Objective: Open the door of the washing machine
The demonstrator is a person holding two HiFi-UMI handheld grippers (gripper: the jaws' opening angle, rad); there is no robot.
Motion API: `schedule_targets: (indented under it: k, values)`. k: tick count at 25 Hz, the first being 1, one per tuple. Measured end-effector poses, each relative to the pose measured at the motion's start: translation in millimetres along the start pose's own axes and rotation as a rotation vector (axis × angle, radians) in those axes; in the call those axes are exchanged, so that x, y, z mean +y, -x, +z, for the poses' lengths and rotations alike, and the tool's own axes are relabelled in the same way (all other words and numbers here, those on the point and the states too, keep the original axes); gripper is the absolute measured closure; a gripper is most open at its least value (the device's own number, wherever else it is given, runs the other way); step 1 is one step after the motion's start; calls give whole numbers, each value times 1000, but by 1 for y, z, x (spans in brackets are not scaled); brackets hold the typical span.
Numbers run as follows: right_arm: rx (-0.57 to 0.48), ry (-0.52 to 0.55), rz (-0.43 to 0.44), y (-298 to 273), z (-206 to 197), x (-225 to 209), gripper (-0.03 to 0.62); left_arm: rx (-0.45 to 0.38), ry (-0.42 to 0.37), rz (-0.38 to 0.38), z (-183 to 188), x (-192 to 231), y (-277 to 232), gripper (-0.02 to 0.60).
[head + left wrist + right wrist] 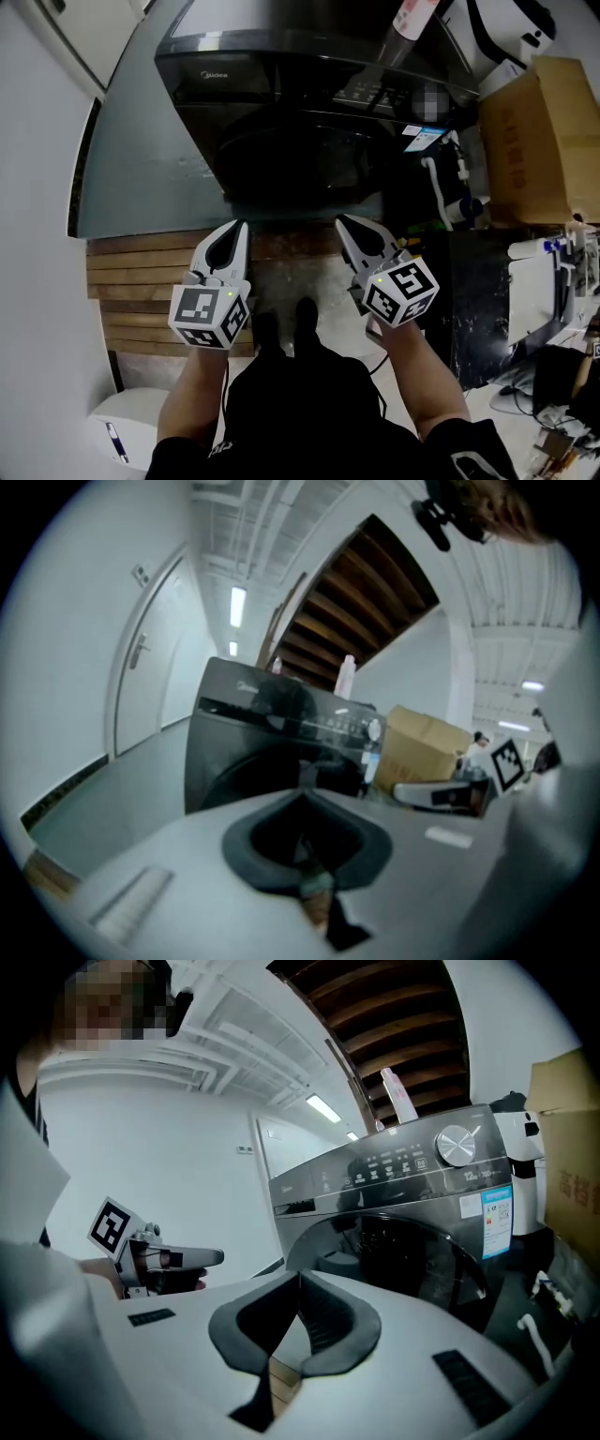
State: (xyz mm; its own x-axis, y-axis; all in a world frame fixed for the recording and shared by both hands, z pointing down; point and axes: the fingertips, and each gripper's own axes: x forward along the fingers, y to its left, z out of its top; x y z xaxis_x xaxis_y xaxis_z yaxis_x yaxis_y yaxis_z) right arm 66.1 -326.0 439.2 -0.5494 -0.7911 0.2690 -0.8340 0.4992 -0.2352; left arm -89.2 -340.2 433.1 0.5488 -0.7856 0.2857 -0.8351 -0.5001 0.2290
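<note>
**Approach to the closed door, no contact yet.** The left hand-held gripper [236, 230] and right hand-held gripper [345, 225] both have their jaws brought together at the tips and carry nothing. They point forward and slightly down at the washing machine [272, 56], well apart from it.

**Suggested technique.** No handle recess can be made out on the door [412, 1251], so it should first be found along the rim. One hand-held gripper probably suffices. Its jaws could part to take the rim's edge, or its closed tip could hook behind it. The pull should then follow the hinge's arc rather than run straight back, since the glossy curved face would likely shed a shallow hold.

**Materials, near to far.**
- Each hand-held gripper is a smooth pale-grey moulded shell with dark ribbed pads and a black-and-white marker cube [208, 317] at its rear.
- Beneath them lies a floor of brown wooden slats [141, 272], then a smooth grey floor [141, 159].
- The washing machine is a dark, glossy front-loader. Its door is a large round disc, tinted and reflective, set in the front face below the control panel.
- A round metallic dial [457, 1145] sits on the panel, and a blue-and-white label [496, 1218] beside the door.
- A pale bottle [412, 17] stands on top, and a matt brown cardboard box [539, 141] sits to the right in the head view.
</note>
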Motion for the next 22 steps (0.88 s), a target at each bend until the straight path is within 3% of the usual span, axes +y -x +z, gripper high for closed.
schedule_targets:
  k: [12,22]
  values:
    - [140,116,-54,-30,-1,-97,453,14,-23,-20,13,-20,-66,577]
    - [218,189,-130,-36,-3,-152,396,38,-37,-51,11,-48,-105,577]
